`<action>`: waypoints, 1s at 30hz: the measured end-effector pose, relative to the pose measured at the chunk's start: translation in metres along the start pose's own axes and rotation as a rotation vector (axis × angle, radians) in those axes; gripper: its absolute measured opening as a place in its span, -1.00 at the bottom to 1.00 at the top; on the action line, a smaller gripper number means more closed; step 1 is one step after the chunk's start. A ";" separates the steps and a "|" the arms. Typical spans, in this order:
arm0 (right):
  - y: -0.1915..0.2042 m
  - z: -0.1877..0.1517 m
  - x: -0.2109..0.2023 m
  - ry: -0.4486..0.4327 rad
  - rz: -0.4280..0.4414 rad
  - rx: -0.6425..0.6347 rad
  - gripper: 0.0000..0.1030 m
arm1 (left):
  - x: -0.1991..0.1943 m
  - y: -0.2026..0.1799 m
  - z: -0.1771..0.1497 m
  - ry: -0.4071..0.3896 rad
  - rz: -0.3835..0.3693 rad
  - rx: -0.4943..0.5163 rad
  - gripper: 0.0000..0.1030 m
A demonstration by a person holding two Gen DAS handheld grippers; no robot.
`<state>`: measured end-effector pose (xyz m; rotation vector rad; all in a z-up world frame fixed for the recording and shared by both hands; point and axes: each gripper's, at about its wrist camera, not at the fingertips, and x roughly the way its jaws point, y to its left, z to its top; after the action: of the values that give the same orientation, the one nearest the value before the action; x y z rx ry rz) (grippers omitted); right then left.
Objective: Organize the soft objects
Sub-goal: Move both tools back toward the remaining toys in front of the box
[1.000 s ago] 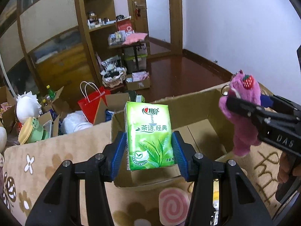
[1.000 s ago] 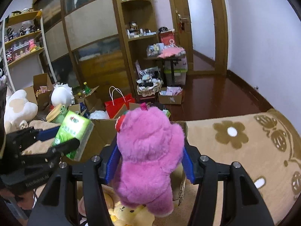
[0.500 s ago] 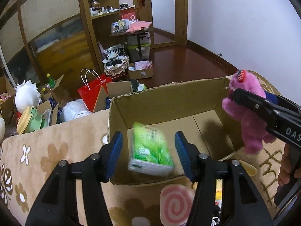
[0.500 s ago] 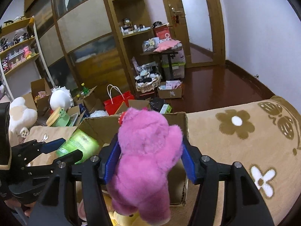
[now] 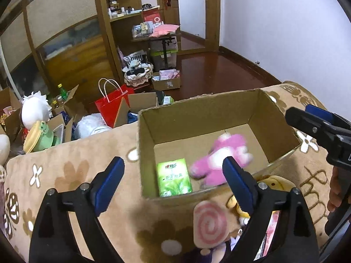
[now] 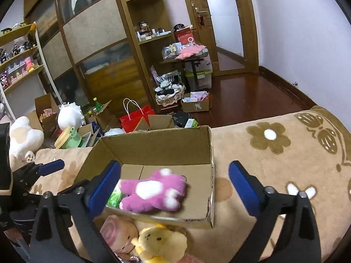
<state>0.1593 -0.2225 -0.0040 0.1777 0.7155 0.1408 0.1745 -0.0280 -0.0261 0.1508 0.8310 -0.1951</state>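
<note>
Two soft things down in the box, both grippers letting go above it.

The pink plush bear [image 6: 153, 191] lies on the floor of the cardboard box [image 5: 197, 118], touching the green tissue pack [image 5: 174, 177]. The left gripper [image 5: 173, 178] and right gripper [image 6: 174, 183] are both opening wide, holding nothing. Next, I reckon, comes the yellow plush [image 6: 161, 244] just outside the box's near wall.

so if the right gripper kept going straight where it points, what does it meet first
Probably the pink plush bear lying in the open cardboard box; the right gripper, jaws opening and empty, aims just right of it, though depth is unclear.
</note>
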 end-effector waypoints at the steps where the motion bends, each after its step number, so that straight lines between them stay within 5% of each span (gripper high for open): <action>1: 0.001 0.000 -0.003 0.003 -0.005 -0.005 1.00 | -0.004 0.001 0.000 -0.003 0.005 -0.005 0.82; 16: 0.012 -0.019 -0.055 0.005 -0.017 0.031 1.00 | -0.064 0.025 -0.020 -0.003 0.013 -0.061 0.96; 30: 0.031 -0.067 -0.087 0.073 -0.055 -0.010 1.00 | -0.080 0.007 -0.064 0.099 -0.036 -0.025 0.96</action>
<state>0.0477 -0.2015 0.0087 0.1435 0.7913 0.0984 0.0773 0.0015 -0.0084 0.1225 0.9351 -0.2117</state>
